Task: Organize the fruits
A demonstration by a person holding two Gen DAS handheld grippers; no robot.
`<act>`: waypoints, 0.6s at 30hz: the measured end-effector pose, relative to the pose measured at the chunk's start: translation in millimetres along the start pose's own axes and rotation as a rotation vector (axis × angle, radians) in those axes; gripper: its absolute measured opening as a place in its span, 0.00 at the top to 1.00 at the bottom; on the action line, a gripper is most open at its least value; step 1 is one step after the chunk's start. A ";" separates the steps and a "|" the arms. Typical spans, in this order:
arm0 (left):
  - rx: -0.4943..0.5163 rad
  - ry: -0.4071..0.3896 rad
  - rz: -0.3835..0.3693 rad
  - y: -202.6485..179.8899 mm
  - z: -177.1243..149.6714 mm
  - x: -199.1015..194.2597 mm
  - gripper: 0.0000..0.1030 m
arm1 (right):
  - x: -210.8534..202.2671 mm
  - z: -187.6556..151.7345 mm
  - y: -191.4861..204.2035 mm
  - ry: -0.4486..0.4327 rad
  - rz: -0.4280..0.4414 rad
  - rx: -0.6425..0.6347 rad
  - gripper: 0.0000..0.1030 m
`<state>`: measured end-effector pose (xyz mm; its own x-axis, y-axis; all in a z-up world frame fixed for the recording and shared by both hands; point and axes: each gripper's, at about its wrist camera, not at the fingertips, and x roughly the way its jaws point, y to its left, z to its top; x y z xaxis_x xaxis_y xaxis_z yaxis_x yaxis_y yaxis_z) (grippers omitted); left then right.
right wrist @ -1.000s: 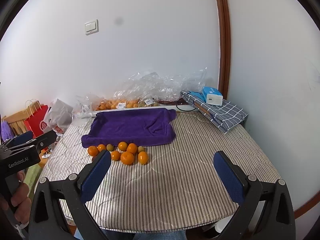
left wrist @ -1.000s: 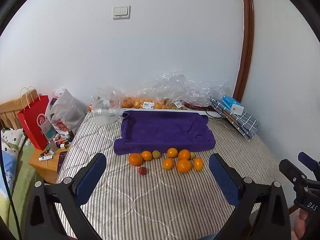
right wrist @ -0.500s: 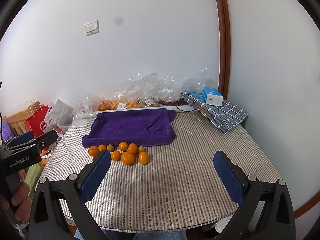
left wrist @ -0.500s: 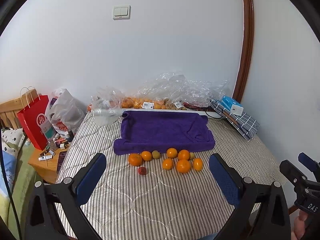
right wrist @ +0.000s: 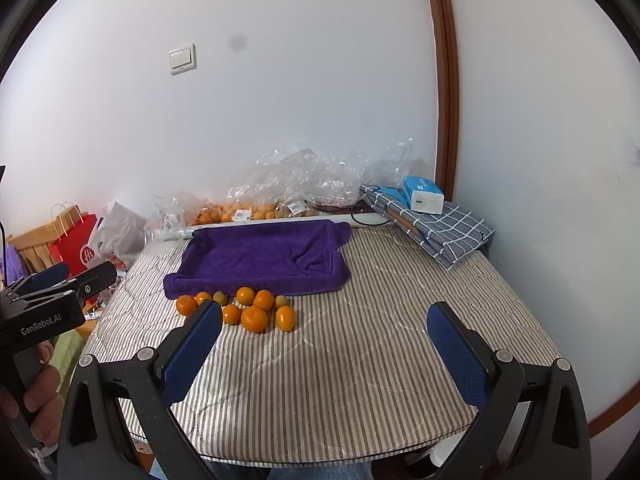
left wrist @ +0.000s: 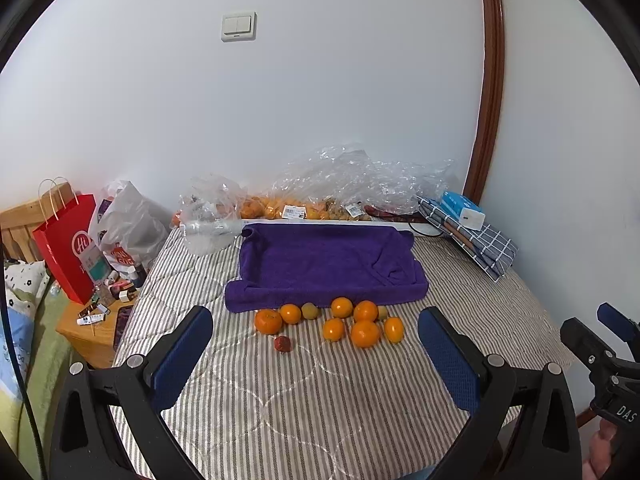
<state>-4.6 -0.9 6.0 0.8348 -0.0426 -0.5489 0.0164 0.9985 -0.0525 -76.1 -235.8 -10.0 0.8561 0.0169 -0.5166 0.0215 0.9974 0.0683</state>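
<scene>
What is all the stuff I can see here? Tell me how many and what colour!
oranges: seven, orange, on the striped cover in front of the towel
small greenish fruits: two, among the oranges
red fruit: one, nearest the camera
purple towel: one, behind the fruits
striped cover: one, grey-white
plastic bags: clear, by the wall
red bag: one, far left
left gripper: blue pads, open
right gripper: blue pads, open
</scene>
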 end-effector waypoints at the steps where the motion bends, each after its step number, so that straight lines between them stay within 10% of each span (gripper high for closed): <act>1: 0.002 0.002 -0.002 -0.9 0.5 0.9 0.00 | 0.1 -0.1 0.5 0.001 -0.003 -0.002 0.02; 18: -0.044 0.024 0.025 17.7 4.6 38.1 0.00 | 41.3 2.4 -6.6 0.009 -0.022 0.019 0.02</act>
<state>30.1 15.4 -12.0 0.8212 -0.0188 -0.5703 -0.0291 0.9968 -0.0747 -39.6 -241.9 -29.8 0.8508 -0.0042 -0.5255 0.0502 0.9960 0.0733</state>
